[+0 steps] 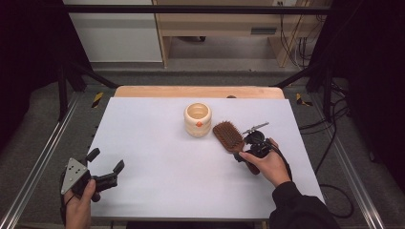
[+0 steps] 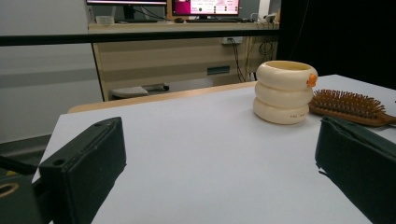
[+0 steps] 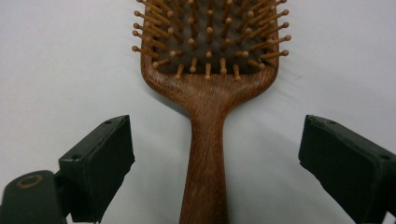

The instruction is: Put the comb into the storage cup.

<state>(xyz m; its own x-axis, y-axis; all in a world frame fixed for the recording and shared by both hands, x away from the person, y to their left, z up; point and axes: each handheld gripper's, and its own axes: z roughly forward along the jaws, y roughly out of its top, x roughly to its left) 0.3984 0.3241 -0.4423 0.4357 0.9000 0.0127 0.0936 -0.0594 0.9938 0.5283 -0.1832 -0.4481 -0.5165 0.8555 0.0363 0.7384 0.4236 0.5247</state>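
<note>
The wooden hairbrush (image 3: 208,70) lies bristles-up on the white surface (image 1: 157,162) beside a cream cup (image 1: 197,119); its handle runs between the right hand-held gripper's (image 3: 215,154) wide-open jaws, untouched. The left hand-held gripper (image 1: 106,161) gapes empty.

Left gripper (image 1: 106,167) low at table's near-left, jaws wide; right gripper (image 1: 246,145) jaws wide, angled down.

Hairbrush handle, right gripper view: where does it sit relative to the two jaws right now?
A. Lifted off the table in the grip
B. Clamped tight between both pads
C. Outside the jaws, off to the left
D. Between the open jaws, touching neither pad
D. The hairbrush lies bristles-up on the table, its handle running between the right gripper jaws with clear gaps to both pads.
</note>
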